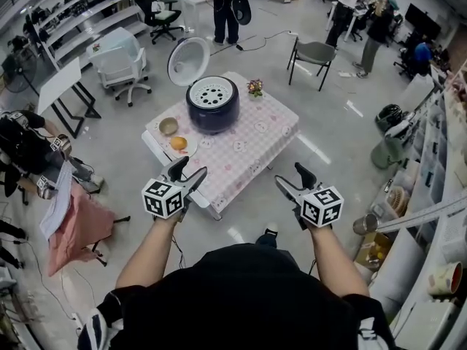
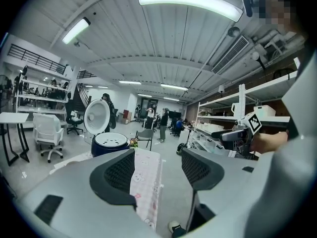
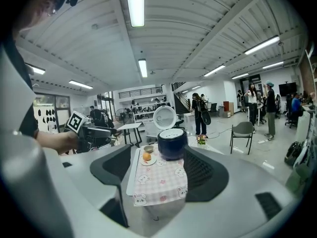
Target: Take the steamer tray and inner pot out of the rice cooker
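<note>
A dark blue rice cooker (image 1: 212,108) stands on the far part of a small table (image 1: 263,141) covered with a pink checked cloth. Its white lid (image 1: 188,60) is swung up and open. A white steamer tray (image 1: 212,93) with holes sits in its top and hides the inner pot. Both grippers hover in the air short of the table's near edge. My left gripper (image 1: 188,170) and right gripper (image 1: 292,179) are both open and hold nothing. The right gripper view has the cooker (image 3: 172,143) between its jaws (image 3: 158,175), far off. The left gripper (image 2: 158,167) points past the table's right edge.
A small bowl (image 1: 168,126) and an orange on a plate (image 1: 179,144) sit left of the cooker, and a little flower bunch (image 1: 255,87) stands at its back right. A grey chair (image 1: 314,53), a white office chair (image 1: 120,64) and standing people (image 1: 226,6) are beyond the table.
</note>
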The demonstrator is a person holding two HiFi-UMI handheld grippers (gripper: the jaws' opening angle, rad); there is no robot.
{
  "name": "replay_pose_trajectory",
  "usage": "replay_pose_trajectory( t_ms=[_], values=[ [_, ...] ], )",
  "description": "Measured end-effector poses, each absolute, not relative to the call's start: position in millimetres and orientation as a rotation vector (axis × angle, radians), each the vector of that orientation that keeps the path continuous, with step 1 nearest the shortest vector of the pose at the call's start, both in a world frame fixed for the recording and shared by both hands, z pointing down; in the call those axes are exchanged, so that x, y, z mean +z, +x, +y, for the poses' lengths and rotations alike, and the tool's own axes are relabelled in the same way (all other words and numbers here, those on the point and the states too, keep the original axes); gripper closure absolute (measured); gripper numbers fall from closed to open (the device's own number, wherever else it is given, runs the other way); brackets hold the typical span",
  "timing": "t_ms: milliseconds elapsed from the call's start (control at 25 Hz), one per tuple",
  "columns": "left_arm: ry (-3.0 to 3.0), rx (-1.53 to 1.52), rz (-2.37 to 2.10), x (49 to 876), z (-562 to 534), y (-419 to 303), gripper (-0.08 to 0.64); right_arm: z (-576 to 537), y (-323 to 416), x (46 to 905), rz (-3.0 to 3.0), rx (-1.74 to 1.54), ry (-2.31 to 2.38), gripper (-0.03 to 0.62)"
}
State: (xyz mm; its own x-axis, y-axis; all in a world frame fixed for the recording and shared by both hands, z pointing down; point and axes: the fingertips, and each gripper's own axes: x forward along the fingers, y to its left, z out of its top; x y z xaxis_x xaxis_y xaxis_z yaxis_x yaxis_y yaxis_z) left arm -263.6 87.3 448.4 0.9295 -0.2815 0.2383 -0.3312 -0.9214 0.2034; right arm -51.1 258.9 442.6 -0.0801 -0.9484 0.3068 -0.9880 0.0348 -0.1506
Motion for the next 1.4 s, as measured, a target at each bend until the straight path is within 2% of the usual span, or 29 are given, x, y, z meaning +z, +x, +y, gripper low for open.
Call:
replay_pose_trajectory(
  t_ms=[520, 1080, 1400],
  values=[
    [2.816, 0.347, -0.493, 456.8, 76.5, -194.2, 0.256, 241.2, 17.7, 467.5, -2.212, 0.580, 2.028, 0.250],
    [2.760, 0.384, -0.599, 467.8, 40.8, -70.1, 0.258, 183.2, 148.6, 482.9, -2.292, 0.651, 1.922, 0.250],
    [2.717, 0.372, -0.742, 468.6, 15.2, -38.9, 0.258, 151.8, 200.4, 491.3, -2.347, 0.664, 1.819, 0.252]
  ],
)
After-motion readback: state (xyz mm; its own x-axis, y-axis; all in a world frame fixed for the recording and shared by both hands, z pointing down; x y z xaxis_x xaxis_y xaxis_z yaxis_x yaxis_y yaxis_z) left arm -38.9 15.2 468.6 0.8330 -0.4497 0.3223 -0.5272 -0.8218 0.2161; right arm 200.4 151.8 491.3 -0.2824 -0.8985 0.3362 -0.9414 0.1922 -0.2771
